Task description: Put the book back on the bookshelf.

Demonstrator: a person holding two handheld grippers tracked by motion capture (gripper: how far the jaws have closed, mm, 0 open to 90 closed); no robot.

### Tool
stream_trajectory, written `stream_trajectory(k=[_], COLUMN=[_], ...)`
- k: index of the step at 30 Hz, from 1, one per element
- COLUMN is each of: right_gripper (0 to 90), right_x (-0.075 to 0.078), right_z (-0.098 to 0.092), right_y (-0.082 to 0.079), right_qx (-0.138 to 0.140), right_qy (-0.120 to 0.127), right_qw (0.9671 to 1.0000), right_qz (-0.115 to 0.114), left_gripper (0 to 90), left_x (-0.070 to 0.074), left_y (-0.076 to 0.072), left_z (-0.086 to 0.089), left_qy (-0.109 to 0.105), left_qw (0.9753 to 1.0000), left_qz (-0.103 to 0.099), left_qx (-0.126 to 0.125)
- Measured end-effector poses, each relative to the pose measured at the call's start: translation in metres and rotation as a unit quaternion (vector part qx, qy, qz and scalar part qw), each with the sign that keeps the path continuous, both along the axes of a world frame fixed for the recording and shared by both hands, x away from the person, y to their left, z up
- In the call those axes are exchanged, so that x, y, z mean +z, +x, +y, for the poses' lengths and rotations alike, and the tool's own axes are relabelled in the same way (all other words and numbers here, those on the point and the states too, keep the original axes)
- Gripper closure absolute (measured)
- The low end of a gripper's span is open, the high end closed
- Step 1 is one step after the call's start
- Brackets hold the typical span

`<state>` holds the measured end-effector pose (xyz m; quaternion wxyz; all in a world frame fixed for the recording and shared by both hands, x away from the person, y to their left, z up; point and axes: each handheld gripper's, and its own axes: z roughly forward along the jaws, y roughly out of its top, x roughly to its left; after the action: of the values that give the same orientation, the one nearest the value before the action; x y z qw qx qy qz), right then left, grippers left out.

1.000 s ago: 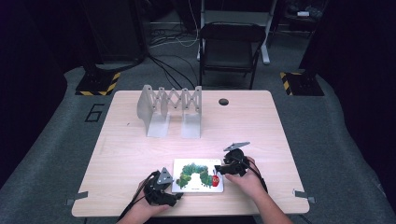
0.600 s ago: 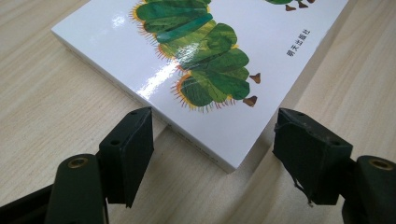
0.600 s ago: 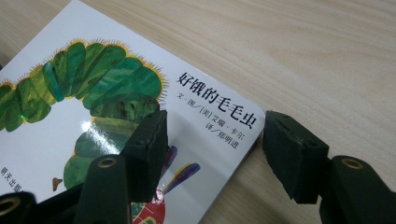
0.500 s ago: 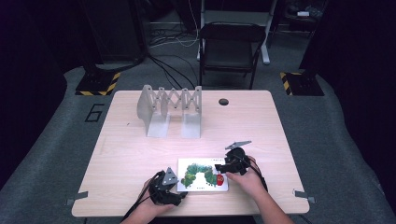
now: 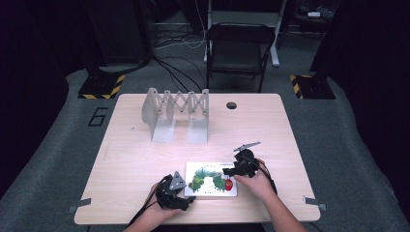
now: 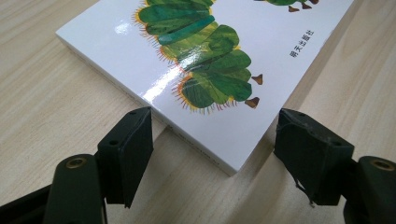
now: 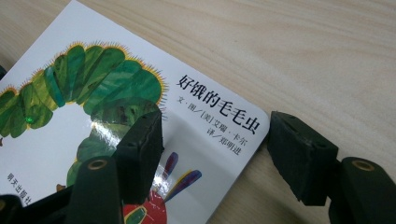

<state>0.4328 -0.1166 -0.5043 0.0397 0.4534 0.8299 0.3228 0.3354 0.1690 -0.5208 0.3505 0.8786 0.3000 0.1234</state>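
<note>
**Both grippers bracket opposite corners of the picture book**

Picture book lies flat, cover up, near the front edge of the tabletop, a bit right of centre. Person's hands come in from the front edge, one per side.

Left gripper sits at the book's front-left corner. In the left gripper view its jaws are spread wide, one on each side of that corner, neither pad clearly touching. Low angle, close to the wood: looks set to slide along the tabletop and catch the corner.

Right gripper is at the book's right end, far corner. In the right gripper view the jaws are also apart: one jaw hangs over the cover by the caterpillar art, the other is off the book over bare wood beside the rounded corner. Nothing clamped.

Likely reason for the layout: opposite corners give two holds so a flat, glossy board book can be squared up or lifted without skidding. Book is not lifted yet, no grip made.

Expanding metal rack stands upright toward the back edge, well apart from the book; probably where the book goes, only a guess
</note>
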Motion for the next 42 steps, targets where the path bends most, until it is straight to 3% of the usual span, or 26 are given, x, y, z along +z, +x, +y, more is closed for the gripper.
stream_trajectory(k=[7, 11, 18, 26, 42], right_gripper=[36.4, 37.7, 36.6, 32.4, 35.2], right_x=[0.003, 0.004, 0.004, 0.004, 0.006], right_z=[0.005, 0.006, 0.009, 0.012, 0.011], right_y=[0.008, 0.010, 0.007, 0.007, 0.008], right_qx=[-0.012, -0.022, -0.030, -0.029, -0.043], right_qy=[-0.014, -0.015, -0.023, -0.026, -0.028], right_qw=[0.9996, 0.9992, 0.9992, 0.9991, 0.9982], right_qz=[0.020, 0.029, 0.017, 0.017, 0.032], left_gripper=[27.3, 27.0, 23.8, 19.4, 16.1], left_x=[-0.001, 0.000, -0.003, -0.004, -0.005], left_y=[0.001, 0.004, 0.001, 0.000, -0.002], left_z=[-0.001, 0.001, -0.003, -0.006, -0.010], left_qy=[-0.005, -0.009, -0.011, -0.008, -0.005], left_qw=[1.0000, 0.9999, 0.9999, 0.9999, 0.9998], left_qz=[-0.002, 0.011, -0.007, -0.006, -0.008], left_qx=[0.000, -0.010, 0.002, 0.004, 0.019])
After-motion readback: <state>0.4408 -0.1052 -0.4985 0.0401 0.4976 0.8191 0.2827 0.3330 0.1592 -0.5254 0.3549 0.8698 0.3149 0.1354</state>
